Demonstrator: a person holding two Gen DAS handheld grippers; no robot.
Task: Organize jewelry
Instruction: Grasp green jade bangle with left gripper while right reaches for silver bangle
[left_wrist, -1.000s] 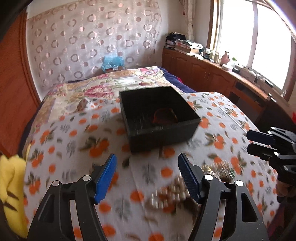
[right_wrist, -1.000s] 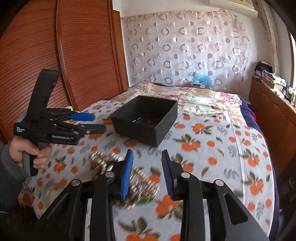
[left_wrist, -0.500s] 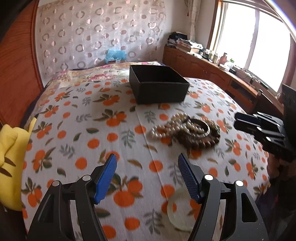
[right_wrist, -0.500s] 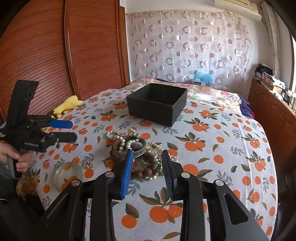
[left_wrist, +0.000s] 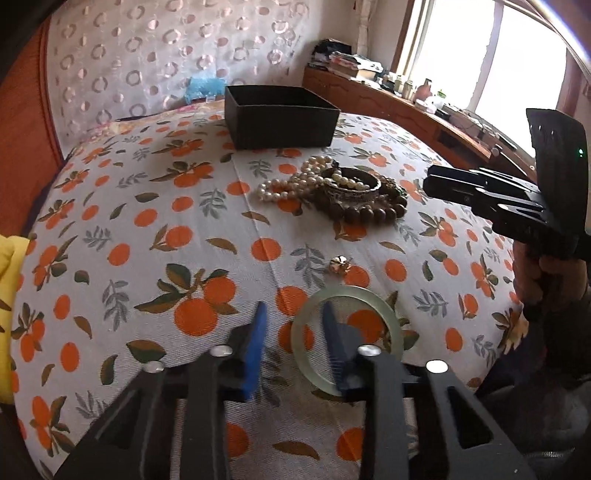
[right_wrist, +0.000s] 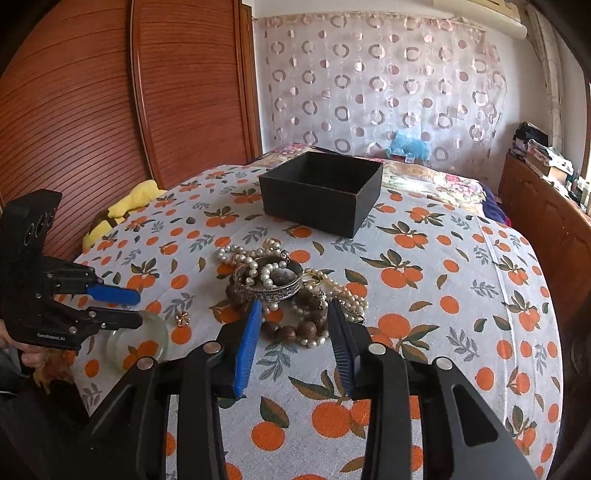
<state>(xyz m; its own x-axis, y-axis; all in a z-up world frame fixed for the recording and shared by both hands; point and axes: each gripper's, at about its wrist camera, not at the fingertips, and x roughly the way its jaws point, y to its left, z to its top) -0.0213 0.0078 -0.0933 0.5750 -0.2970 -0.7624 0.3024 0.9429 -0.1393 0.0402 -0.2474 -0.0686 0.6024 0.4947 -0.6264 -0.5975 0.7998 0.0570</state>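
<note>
Jewelry on an orange-print bedspread (right_wrist: 461, 266), by count.

Box (right_wrist: 321, 192): one, black, open-topped, at the far end of the cloth, apart from the pile.

Pile (right_wrist: 284, 291): one tangle near the middle. Pearl strands (left_wrist: 291, 181), number unclear, looped over one metal bangle (right_wrist: 269, 284); brown bead strand (left_wrist: 373, 214) at its near edge.

Jade bangle (left_wrist: 345, 338): one, pale green, flat on the cloth, well short of the pile.

Earring (left_wrist: 340, 264): one, small and gold, between jade bangle and pile.

Left gripper (left_wrist: 293, 332): jaws narrow and just closing; the jade bangle's rim lies between them, grip not certain.

Right gripper (right_wrist: 295, 325): jaws part open and just widening, framing the pile's near beads, no pad seen pressing.

Yellow toy (right_wrist: 122, 210): one, at the cloth's left edge.
</note>
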